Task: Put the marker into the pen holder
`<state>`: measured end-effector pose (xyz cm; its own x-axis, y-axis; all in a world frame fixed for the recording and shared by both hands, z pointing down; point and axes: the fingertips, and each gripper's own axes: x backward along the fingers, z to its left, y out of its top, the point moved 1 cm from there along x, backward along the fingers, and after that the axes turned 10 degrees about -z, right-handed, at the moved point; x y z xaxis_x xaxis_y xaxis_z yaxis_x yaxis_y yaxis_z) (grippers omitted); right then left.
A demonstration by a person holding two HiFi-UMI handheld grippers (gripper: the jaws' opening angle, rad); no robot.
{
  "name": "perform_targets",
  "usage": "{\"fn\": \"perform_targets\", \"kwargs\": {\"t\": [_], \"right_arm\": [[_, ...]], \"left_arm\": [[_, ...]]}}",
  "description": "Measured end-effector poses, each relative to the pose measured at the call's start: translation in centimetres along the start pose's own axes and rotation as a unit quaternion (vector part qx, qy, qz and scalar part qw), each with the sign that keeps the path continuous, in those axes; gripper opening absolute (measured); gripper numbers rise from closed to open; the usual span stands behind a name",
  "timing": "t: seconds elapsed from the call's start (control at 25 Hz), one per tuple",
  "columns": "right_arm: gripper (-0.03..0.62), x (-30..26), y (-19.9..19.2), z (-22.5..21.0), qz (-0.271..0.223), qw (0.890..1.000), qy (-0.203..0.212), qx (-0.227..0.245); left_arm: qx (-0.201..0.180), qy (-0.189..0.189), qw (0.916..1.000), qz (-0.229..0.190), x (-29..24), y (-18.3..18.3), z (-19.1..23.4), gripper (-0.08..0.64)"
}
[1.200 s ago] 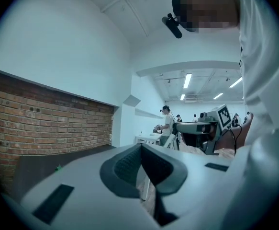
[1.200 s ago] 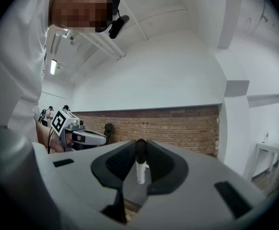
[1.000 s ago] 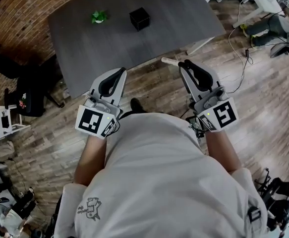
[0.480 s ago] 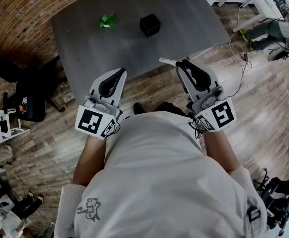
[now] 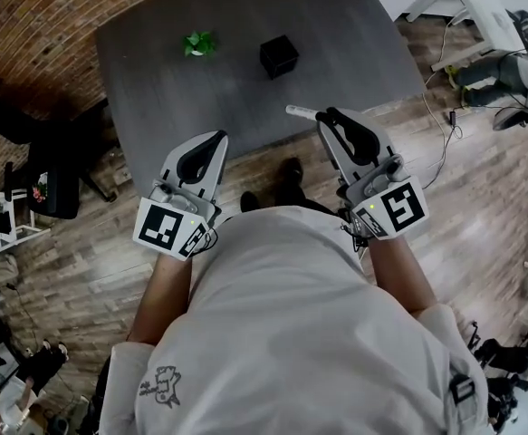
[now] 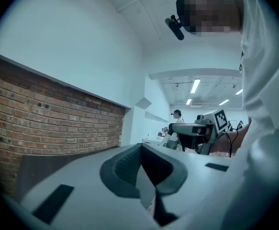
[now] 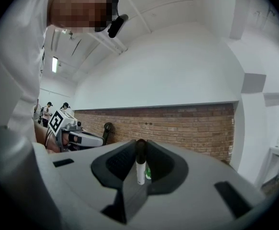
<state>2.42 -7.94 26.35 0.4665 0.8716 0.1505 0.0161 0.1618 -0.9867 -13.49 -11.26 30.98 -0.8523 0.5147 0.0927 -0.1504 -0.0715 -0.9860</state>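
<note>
The marker (image 5: 298, 111), white with a black cap, is clamped crosswise in my right gripper (image 5: 323, 116), with its white end sticking out to the left at the near edge of the dark grey table (image 5: 354, 34). In the right gripper view the marker (image 7: 139, 164) stands upright between the jaws of that gripper (image 7: 140, 151). The pen holder (image 5: 279, 56), a black cube, sits on the table well beyond both grippers. My left gripper (image 5: 216, 139) hovers over the floor just short of the table edge; its jaws (image 6: 140, 150) are shut with nothing in them.
A small green plant (image 5: 199, 43) stands on the table left of the pen holder. A black chair (image 5: 53, 184) is by the brick wall (image 5: 28, 16) at the left. White desk legs (image 5: 458, 3) and cables (image 5: 445, 120) lie on the wooden floor at the right.
Both grippers have moved level toward the table, so the table, plant and pen holder sit closer in the head view. The marker's end now reaches the table's near edge.
</note>
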Motion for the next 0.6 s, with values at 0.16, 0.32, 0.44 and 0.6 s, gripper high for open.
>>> {"fn": "perform_targets", "kwargs": {"t": [0.16,0.32,0.44,0.6], "right_arm": [[0.075,-1.4,-0.6,-1.9,0.002,1.0,0.018,-0.003],[0.075,-2.9,-1.1,-4.0,0.006,0.999,0.037,-0.008],[0.075,-4.0,-1.6,-5.5,0.011,0.999,0.051,0.003],[0.075,-5.3,-2.3,-7.3,0.016,0.997,0.073,0.005]], "left_arm": [[0.01,0.019,0.9998,0.005,-1.6,-0.8,0.9,0.011],[0.012,0.034,0.9993,0.008,-3.4,-1.1,1.5,0.011],[0.013,0.045,0.9989,0.01,-4.7,-1.5,2.1,0.011],[0.01,0.06,0.9979,0.02,-6.6,-2.4,2.8,0.011]]}}
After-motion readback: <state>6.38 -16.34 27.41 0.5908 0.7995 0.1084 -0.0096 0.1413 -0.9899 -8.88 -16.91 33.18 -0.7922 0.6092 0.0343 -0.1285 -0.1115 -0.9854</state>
